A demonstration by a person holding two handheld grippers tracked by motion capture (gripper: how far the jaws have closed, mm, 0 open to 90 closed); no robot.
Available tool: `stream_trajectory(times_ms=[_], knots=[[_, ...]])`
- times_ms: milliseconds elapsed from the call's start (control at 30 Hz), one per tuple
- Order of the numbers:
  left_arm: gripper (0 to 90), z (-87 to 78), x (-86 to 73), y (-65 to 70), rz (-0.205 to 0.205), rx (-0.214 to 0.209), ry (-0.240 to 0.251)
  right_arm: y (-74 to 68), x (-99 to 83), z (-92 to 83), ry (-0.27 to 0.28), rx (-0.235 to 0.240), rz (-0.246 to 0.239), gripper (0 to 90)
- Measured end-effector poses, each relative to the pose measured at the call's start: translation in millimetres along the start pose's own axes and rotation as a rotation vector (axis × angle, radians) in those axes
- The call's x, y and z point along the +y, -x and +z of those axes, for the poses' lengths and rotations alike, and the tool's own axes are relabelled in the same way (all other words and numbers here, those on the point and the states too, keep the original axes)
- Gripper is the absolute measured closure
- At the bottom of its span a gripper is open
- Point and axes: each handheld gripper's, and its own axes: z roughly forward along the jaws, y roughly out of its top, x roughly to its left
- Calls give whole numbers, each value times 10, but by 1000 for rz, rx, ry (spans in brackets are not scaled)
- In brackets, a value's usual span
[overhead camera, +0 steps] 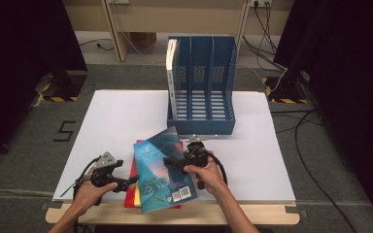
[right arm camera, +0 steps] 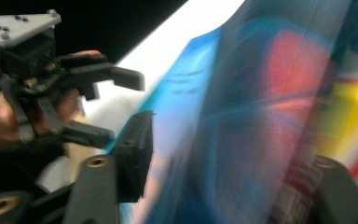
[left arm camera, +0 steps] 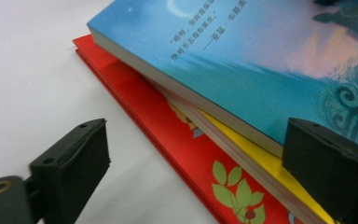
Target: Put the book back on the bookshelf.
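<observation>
While left claw (overhead camera: 132, 181) gapes beside red book (left arm camera: 177, 154) | right claw (overhead camera: 171, 162) grips blue book (overhead camera: 162, 170) | file rack (overhead camera: 201, 87) behind

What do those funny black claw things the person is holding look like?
Both grippers are black. The left gripper has a grey three-cornered plate on top and a dark cable trailing behind. The right gripper has a black cable looping beside it. Their jaws are blocky. No sleeves show.
</observation>
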Motion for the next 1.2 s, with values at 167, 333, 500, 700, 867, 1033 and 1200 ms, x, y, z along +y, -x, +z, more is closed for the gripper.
stream_trajectory(times_ms=[167,333,500,700,867,1033,1200], knots=[[79,-5,-2,10,4,3,1,-37,32,8,-9,-45,-10,509],[79,-11,-1,7,8,-4,6,22,26,-20,42,-29,36,641],[191,-29,-6,-62,-13,10,29,19,22,-49,81,-5,55,674],[148,-106,-63,-309,-96,93,32,7,33,-106,114,20,52,685],[148,-96,-130,-458,-72,189,-26,-38,68,-178,155,33,45,686],[146,-61,-197,-525,-10,236,-94,-83,97,-256,193,31,16,688],[138,-58,-213,-571,-33,210,-87,-143,133,-345,237,11,-25,690]])
